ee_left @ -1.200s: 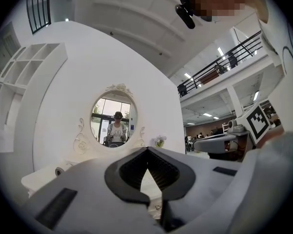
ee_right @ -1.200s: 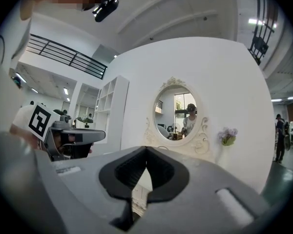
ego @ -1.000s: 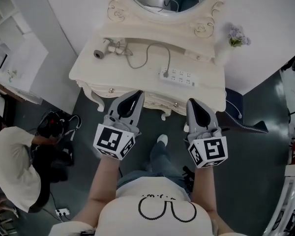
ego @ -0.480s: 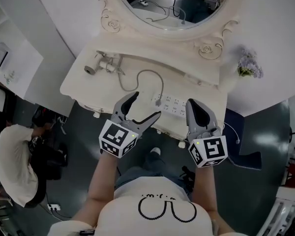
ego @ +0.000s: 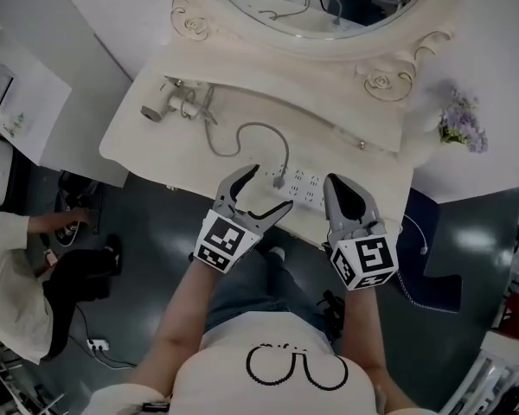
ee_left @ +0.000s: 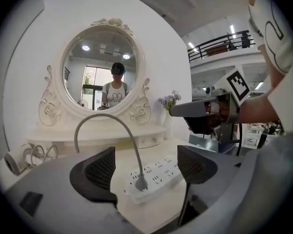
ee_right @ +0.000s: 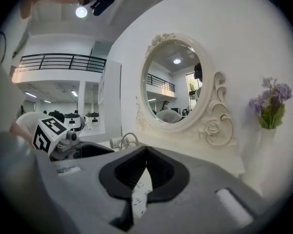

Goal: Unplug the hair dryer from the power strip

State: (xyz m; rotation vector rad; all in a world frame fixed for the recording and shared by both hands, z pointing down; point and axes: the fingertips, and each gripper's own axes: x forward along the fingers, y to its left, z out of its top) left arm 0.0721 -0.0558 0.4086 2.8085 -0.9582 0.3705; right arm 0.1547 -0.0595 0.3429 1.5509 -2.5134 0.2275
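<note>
A white power strip [ego: 304,185] lies near the front edge of the cream dressing table [ego: 147,141]. A grey plug [ego: 279,180] sits in its left end, and the grey cord [ego: 242,130] loops back to the hair dryer [ego: 160,106] at the table's far left. My left gripper [ego: 269,188] hovers just before the strip with its jaws opening. The plug [ee_left: 140,183] stands ahead of the wide gap and nothing is between the pads. My right gripper [ego: 340,184] is shut and empty, its tip over the strip's right end [ee_right: 139,195].
An oval mirror [ego: 329,7] stands behind the table, with a vase of purple flowers [ego: 463,121] at its right. A seated person [ego: 13,292] is on the floor side at left, near a second power strip [ego: 95,345]. My own legs are below the table edge.
Both grippers have moved forward and down to the table's front edge by the power strip. The left gripper's jaws went from shut to wide apart. The right stayed shut.
</note>
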